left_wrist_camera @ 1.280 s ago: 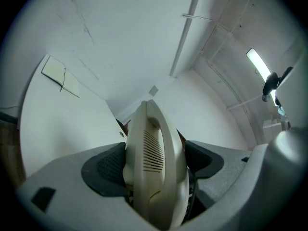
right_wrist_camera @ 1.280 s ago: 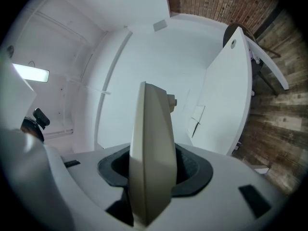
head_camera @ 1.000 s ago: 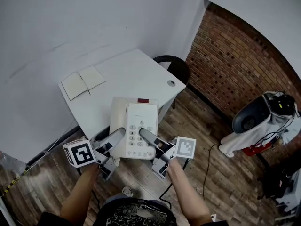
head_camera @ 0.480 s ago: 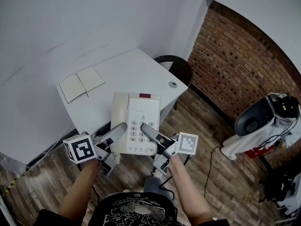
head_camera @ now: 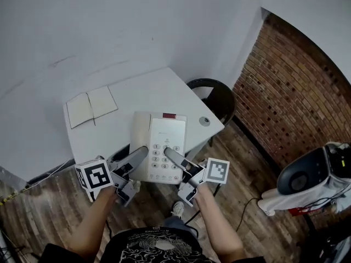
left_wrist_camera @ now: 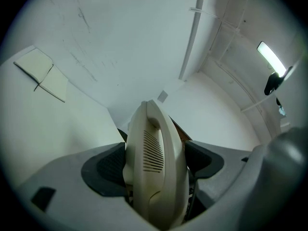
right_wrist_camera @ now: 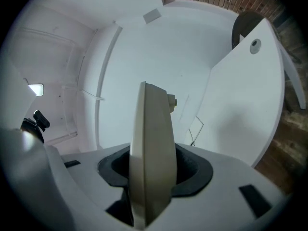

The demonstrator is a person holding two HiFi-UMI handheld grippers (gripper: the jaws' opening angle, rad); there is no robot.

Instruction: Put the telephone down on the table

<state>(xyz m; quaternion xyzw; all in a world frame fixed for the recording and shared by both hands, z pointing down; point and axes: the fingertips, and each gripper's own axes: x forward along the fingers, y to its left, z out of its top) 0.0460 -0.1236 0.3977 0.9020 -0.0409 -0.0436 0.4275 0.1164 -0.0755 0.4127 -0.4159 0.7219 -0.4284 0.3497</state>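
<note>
A cream desk telephone (head_camera: 159, 144) with a keypad and its handset on the left hangs in the air over the near part of the white table (head_camera: 137, 100). My left gripper (head_camera: 138, 156) is shut on its left side, where the handset (left_wrist_camera: 155, 162) fills the left gripper view between the dark pads. My right gripper (head_camera: 171, 156) is shut on the telephone's right edge (right_wrist_camera: 149, 162), which stands as a thin cream slab between the pads. Both arms reach in from the bottom of the head view.
An open notebook (head_camera: 90, 106) lies at the table's far left. A small round grommet (head_camera: 204, 121) sits near the right edge. A black round chair (head_camera: 214, 95) stands beyond the table's right corner. Wood floor, a brick wall (head_camera: 296, 97) and a covered device (head_camera: 307, 182) are at the right.
The telephone, held by both grippers, has moved forward and now hangs further over the table. The head view has shifted so the table sits more central.
</note>
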